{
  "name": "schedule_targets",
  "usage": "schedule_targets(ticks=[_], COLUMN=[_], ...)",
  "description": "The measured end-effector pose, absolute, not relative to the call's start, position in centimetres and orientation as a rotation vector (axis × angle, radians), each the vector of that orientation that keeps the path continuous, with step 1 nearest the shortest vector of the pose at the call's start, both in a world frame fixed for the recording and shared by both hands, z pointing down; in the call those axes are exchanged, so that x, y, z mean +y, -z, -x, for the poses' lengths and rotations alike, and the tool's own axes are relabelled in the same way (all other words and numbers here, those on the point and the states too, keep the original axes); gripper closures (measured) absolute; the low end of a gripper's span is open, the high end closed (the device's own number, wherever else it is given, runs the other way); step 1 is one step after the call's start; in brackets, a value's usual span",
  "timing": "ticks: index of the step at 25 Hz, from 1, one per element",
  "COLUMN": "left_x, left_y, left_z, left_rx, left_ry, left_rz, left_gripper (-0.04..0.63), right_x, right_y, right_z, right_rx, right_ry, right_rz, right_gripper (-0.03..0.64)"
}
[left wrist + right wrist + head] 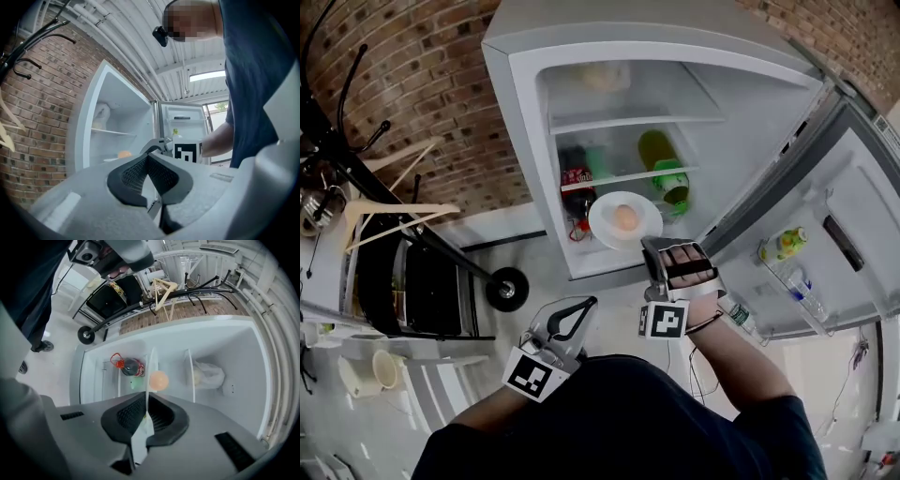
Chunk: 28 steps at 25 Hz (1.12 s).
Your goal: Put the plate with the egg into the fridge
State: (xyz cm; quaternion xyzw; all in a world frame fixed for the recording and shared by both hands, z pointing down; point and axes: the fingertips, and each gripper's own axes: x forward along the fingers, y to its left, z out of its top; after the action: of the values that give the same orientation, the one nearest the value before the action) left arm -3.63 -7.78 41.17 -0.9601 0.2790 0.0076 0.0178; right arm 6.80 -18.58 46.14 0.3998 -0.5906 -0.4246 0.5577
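- You hold two: left hand-held gripper [584, 307], right hand-held gripper [652, 243].
- You carry one plate [607, 232] with one egg [625, 217].
- You face one fridge [523, 112]; two bottles show on its shelf: dark bottle [577, 180], green bottle [660, 167].

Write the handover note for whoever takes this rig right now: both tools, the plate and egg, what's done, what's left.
Right tool: shut on the rim of the plate, which carries the egg.
Left tool: shut, empty, held low in front of the body.
Fridge: door is open. The plate is held at the open front, near the shelf with the dark bottle, and is not set down.
Done: plate gripped and at the fridge.
Left: ease it onto a free spot on a shelf, let go, draw the tool out, and probably shut the door.
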Motion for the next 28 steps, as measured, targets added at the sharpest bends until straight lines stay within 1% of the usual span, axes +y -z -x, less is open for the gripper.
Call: schedule_targets(ticks=[7,22,28], left_x=[-11.0,-14.2,-14.4], left_y=[-41.3,-40.9,-41.3], left_z=[5.4,6.3,6.3], left_rx=[0.834,1.081,1.146], left_ry=[-0.017,0.011,0.015], left_rz=[2.995,2.922,2.907], left_gripper=[0.591,0.591,0.591], right_x=[-24.1,-33.7,-36.3], right_y=[-46.1,-47.9,-49.9], right_z=[-5.5,-3.9,-3.4], right_rx=[-1.351,-1.382,-1.387], right_ry=[0.994,1.052,1.012], right_rz=[-0.94,-0.84,-0.775], right_gripper=[0.595,0.595,0.595])
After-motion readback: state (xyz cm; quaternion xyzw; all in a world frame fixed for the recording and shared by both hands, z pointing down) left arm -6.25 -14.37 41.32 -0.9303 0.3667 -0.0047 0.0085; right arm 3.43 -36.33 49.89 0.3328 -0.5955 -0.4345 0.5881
